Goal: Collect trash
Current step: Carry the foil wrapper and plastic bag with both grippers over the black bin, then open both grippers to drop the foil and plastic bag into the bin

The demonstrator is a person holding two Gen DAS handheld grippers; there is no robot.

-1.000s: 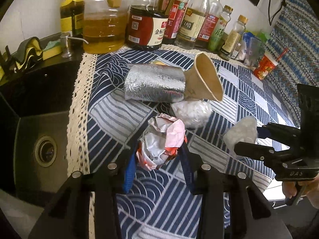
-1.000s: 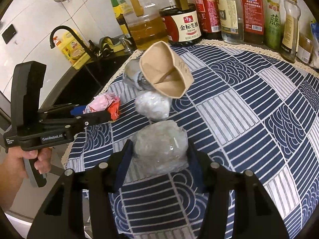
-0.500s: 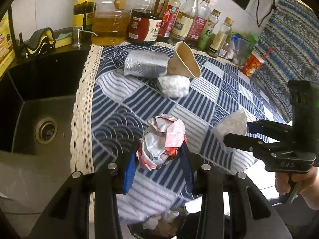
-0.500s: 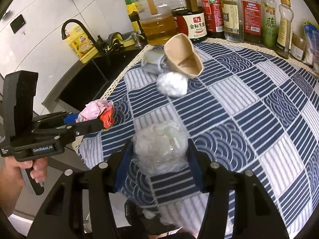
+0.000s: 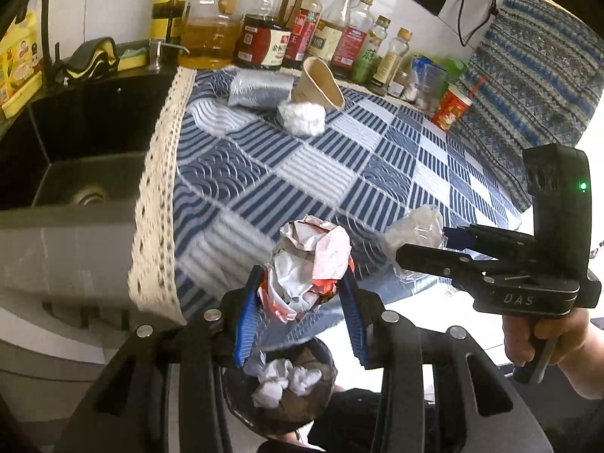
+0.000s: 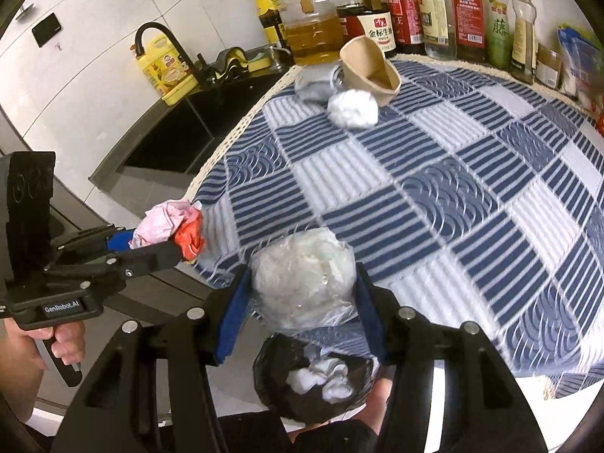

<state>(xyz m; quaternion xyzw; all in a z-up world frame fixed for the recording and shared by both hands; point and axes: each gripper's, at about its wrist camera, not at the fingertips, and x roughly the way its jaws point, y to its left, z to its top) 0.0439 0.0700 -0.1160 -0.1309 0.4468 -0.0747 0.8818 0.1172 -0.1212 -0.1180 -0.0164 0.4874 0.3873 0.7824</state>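
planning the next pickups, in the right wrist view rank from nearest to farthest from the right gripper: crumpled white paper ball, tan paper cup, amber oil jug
1. Crumpled white paper ball: on the blue checked tablecloth, nearest to the right gripper, whose jaws hold a clear plastic wad.
2. Tan paper cup: lying on its side just behind the ball.
3. Amber oil jug: standing at the back by the wall, farthest.

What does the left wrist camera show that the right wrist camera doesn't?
Only the left wrist view: the sink drain and a red canister.
Only the right wrist view: the black faucet.
Both: the left gripper shut on crumpled red-and-white paper, the right gripper shut on a clear plastic wad, and the black-lined bin below.
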